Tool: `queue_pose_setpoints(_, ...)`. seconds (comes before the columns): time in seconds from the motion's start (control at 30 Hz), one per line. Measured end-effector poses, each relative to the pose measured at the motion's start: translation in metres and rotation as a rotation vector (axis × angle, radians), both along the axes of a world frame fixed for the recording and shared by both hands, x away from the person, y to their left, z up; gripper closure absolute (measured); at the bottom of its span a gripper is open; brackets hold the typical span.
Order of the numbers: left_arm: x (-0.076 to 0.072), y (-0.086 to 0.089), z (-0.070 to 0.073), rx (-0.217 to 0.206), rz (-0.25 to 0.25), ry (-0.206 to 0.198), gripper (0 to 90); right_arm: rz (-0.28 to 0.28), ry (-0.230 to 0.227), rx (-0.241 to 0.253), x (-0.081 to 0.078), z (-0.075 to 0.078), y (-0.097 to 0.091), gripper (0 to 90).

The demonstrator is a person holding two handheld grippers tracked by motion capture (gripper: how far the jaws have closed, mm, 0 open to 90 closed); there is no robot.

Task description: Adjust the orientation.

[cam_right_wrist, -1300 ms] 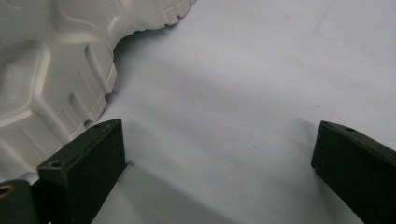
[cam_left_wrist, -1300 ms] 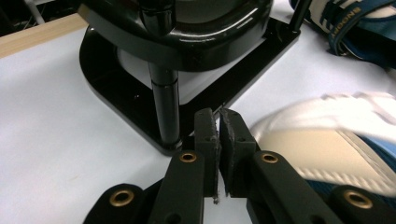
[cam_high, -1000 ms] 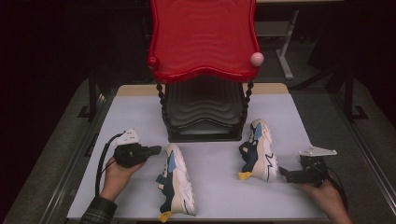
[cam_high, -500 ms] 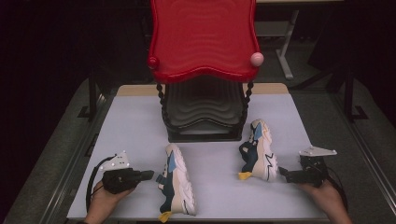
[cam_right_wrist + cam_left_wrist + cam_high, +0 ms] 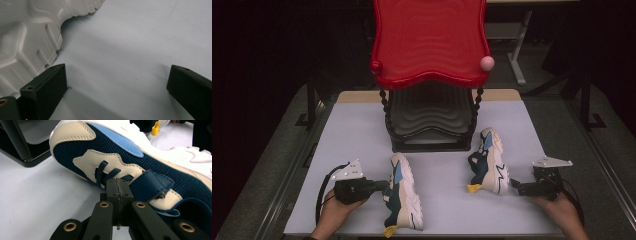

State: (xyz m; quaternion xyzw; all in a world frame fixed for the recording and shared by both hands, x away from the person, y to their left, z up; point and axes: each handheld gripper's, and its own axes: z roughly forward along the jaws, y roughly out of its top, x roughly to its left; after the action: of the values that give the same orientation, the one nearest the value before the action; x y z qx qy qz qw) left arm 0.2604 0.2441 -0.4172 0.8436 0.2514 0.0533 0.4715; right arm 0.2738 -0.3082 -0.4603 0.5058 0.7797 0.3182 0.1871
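While the left gripper (image 5: 382, 186) is clenched with nothing between its jaws, tips against the near shoe (image 5: 403, 197), that shoe lies on its side, long axis running toward the rack (image 5: 430, 120), toe farthest, yellow heel tab nearest. The 2nd shoe (image 5: 489, 161) lies likewise, apparently sole toward the right gripper (image 5: 116, 82), whose jaws gape beside it. Both rest on the pale table (image 5: 362, 135); the room is dark.
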Motion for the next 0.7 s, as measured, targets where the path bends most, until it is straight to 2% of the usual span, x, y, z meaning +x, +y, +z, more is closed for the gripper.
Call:
queue_pose_setpoints(0.1,0.003,-0.004,0.002,-0.004,-0.005,-0.008,90.0,0.0,0.0,0.0,0.0,0.0,0.0,2.1)
queue_pose_setpoints(0.23,0.009,-0.014,0.006,-0.034,-0.026,-0.026,90.0,0.0,0.0,0.0,0.0,0.0,0.0,2.0)
queue_pose_setpoints(0.7,0.023,-0.036,0.012,-0.075,-0.067,-0.035,90.0,0.0,0.0,0.0,0.0,0.0,0.0,2.1)
